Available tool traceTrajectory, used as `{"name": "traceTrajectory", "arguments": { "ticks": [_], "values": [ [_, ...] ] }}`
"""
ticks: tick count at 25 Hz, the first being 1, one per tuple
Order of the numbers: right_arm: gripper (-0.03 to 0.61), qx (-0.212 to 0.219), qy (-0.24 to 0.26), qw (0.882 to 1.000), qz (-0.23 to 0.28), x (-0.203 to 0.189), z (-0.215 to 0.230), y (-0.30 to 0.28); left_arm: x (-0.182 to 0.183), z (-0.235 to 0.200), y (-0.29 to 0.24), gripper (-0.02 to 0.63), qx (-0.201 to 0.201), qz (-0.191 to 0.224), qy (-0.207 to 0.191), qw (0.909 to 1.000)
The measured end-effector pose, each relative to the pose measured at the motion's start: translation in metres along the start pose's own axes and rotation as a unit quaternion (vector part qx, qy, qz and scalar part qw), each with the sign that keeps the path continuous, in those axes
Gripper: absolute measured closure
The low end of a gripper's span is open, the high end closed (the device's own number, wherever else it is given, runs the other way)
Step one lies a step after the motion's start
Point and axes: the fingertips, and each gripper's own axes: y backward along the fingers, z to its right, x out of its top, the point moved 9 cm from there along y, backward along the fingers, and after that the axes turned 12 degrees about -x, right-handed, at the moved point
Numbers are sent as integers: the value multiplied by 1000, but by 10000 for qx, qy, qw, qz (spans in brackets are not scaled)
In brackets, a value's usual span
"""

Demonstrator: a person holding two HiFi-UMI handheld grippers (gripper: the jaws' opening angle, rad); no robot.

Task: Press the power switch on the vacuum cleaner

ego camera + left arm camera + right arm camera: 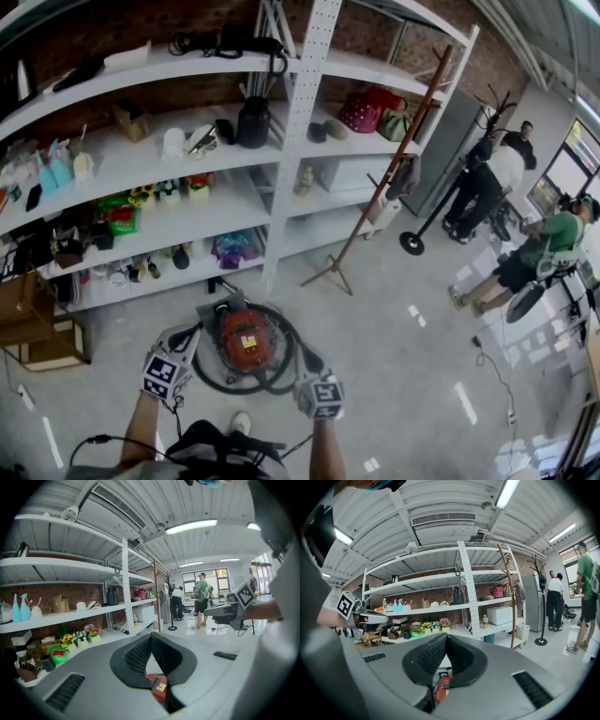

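Observation:
The vacuum cleaner (245, 339) is a red round canister on the floor, with its black hose (281, 375) coiled around it. My left gripper (187, 342) hangs just left of the canister and my right gripper (306, 367) just right of it, both above the floor and apart from it. In the left gripper view the left gripper (151, 637) has its black pads meeting, with nothing between them; a strip of the red vacuum cleaner (158, 689) shows below. The right gripper (446, 637) is shut the same way, over the red vacuum cleaner (443, 686). I cannot make out the power switch.
A white shelf unit (281, 141) full of small items stands behind the vacuum. A wooden coat stand (375, 202) leans at its right. Wooden crates (37, 333) sit at the left. Several people (487, 187) stand and sit at the far right, near a floor fan (525, 302).

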Motion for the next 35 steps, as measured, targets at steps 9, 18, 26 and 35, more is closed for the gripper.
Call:
{"name": "traceTrajectory", "arguments": {
  "ticks": [9, 18, 26, 35],
  "values": [
    [566, 67, -104, 9998, -135, -11, 0, -12, -1, -2, -15, 620, -146, -170, 17, 9997],
    [567, 1, -83, 9996, -279, -27, 4, -35, -17, -17, -44, 620, -386, -302, 135, 9987],
    [566, 9, 15, 9986, -523, -45, -4, -67, -34, -41, -69, 620, -525, -319, 236, 9978],
    [567, 111, 32, 9971, -749, -66, -20, -100, -62, -66, -86, 620, -581, -425, 448, 9964]
  ]
}}
